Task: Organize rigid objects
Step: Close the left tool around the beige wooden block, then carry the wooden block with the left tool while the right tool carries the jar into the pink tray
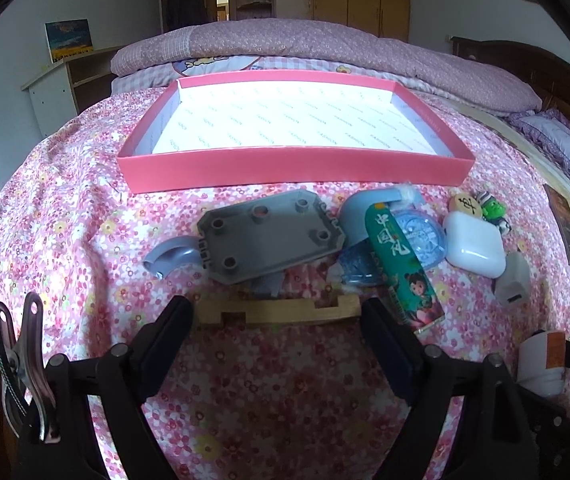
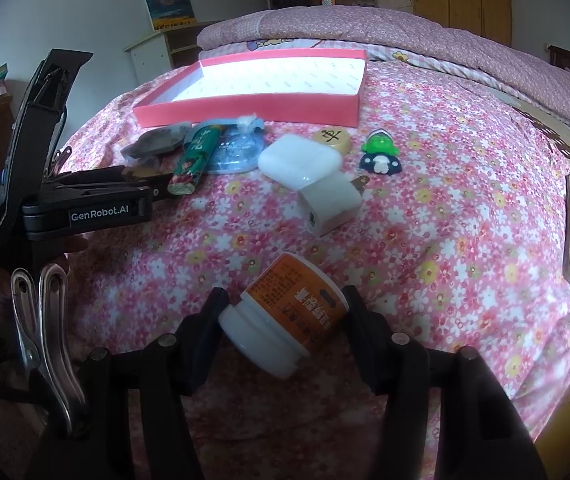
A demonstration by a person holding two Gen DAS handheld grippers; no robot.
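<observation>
Right gripper clenched on a smooth white cylindrical jar with orange label. Left gripper spread wide, a notched wooden bar between its fingertips, pad contact unclear. Shallow pink cardboard tray lies well beyond it.

Black "GenRobot.AI"-marked left gripper

Glossy plastic jar, notched wood block, floral cloth bedspread.
</observation>
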